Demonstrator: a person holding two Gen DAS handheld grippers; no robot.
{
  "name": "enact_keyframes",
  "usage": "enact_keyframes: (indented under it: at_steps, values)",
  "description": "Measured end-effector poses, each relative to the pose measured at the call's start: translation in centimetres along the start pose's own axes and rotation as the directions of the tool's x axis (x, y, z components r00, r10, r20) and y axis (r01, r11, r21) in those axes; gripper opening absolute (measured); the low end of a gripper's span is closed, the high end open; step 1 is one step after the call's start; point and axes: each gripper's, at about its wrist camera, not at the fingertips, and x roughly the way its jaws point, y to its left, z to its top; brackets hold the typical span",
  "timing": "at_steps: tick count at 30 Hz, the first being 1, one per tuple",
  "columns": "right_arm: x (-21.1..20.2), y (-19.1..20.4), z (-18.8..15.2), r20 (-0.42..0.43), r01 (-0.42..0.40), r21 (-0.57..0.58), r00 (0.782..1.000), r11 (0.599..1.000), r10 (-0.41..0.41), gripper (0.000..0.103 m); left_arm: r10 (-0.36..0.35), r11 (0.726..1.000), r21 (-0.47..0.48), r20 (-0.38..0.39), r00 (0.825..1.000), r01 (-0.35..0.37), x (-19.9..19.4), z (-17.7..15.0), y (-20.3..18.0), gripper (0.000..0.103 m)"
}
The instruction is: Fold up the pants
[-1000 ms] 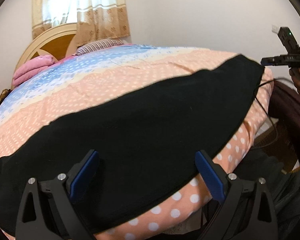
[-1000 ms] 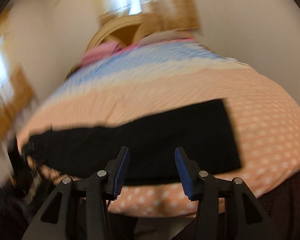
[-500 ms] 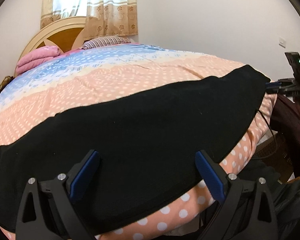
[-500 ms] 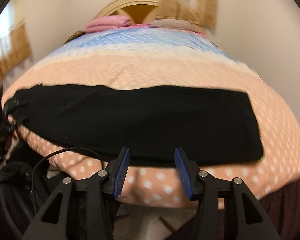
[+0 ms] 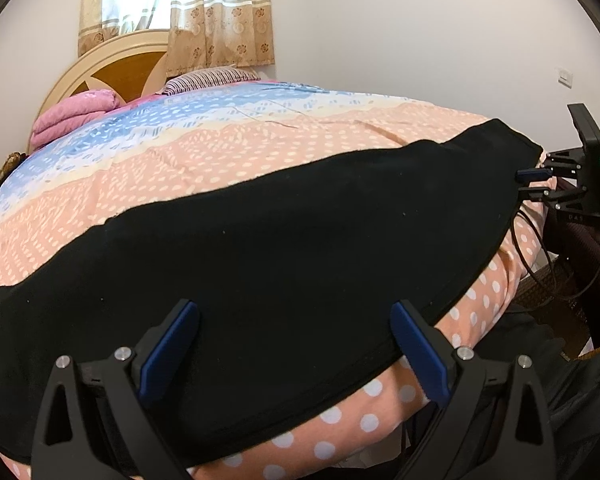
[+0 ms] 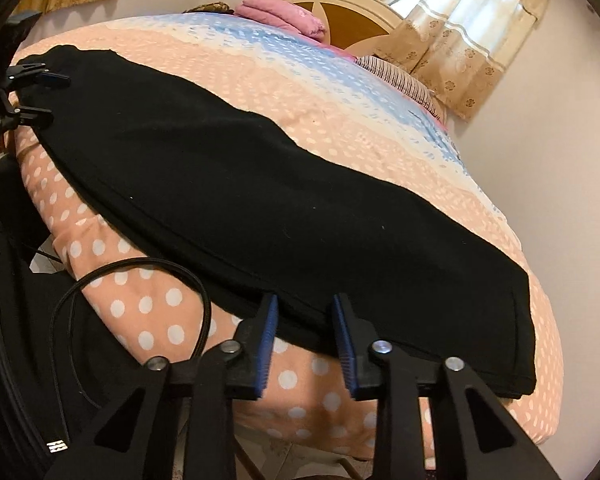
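Note:
Black pants point(image 5: 300, 232) lie flat in one long band along the near edge of the bed, folded lengthwise; they also show in the right wrist view point(image 6: 260, 192). My left gripper point(image 5: 296, 344) is wide open just above the pants near one end. My right gripper point(image 6: 305, 344) is open with a narrower gap, its tips at the near hem close to the other end. Each gripper shows in the other's view: the right one point(image 5: 534, 184) at the far end of the pants, the left one point(image 6: 40, 96) at the opposite end.
The bed carries a peach, cream and blue dotted cover point(image 5: 180, 152). A pink folded blanket point(image 5: 76, 112) and a striped pillow point(image 5: 212, 78) lie by the round headboard point(image 5: 112, 76). A black cable point(image 6: 140, 272) loops over the bed's near side. White wall beyond.
The right gripper swung down and in, from looking across the bed to sitting at the pants' near hem. The left gripper came slightly closer over the pants. Both stayed open.

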Motion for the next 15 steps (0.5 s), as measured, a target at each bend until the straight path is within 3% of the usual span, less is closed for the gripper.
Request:
enact_keyframes:
  at_steps: [1,3,15]
  values:
    - [0.1,0.0,0.0,-0.001,0.0,-0.005,1.0,1.0,0.0,0.017,0.0,1.0,-0.001,0.0,1.0,0.0,0.0,0.0,0.0,0.099]
    - [0.3,0.5,0.3,0.002,-0.002,-0.024,1.0,1.0,0.002,0.004,0.0,1.0,-0.002,0.001,1.0,0.0,-0.1,0.0,0.0,0.099]
    - [0.2,1.3,-1.0,-0.041,-0.022,-0.025,0.999,0.999,0.021,0.002,0.004,1.0,-0.021,0.001,1.0,-0.004,-0.3,0.0,0.7,0.099]
